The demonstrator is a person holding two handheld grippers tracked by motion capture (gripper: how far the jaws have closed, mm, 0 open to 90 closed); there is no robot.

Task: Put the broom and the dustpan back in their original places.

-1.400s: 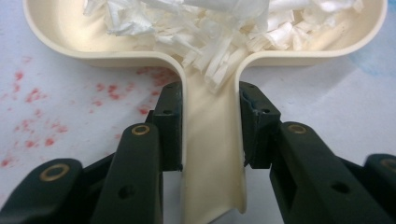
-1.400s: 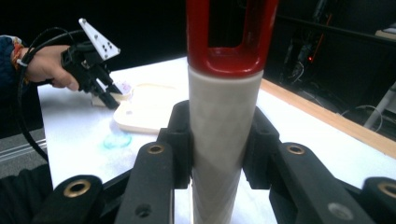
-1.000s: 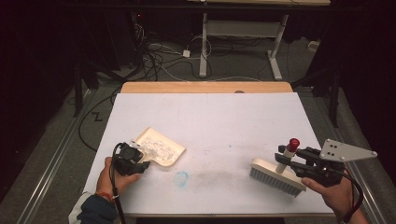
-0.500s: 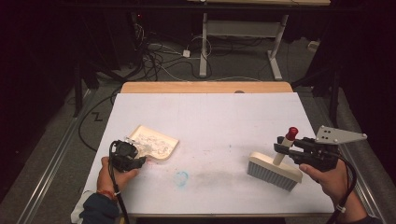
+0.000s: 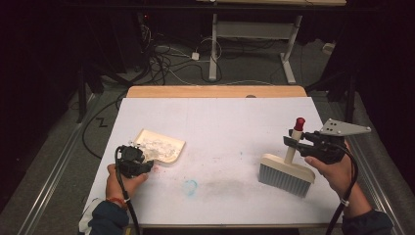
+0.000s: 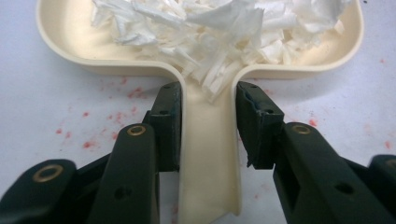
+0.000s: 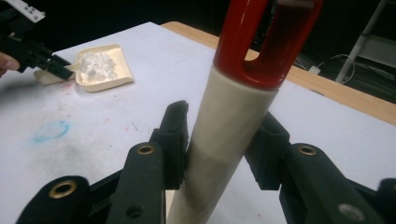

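— Dustpan [image 5: 169, 147] at the near left of the surface [image 5: 220, 122], heaped with paper scraps [image 5: 154, 145]; handle between the jaws of the left claw [image 5: 146, 164], just opening, barely slack. Release how?
— Straight back along the handle, no sideways nudge, no spill. Same for the brush [image 5: 286, 174], upright on its bristles at the right: right claw [image 5: 291, 142] just opening, handle loose between the jaws.
— Count?
— One dustpan, one brush, one heap of scraps, two claws.

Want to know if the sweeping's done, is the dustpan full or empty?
Full. The dustpan holds a heap of white paper shreds, some spilling into its handle.
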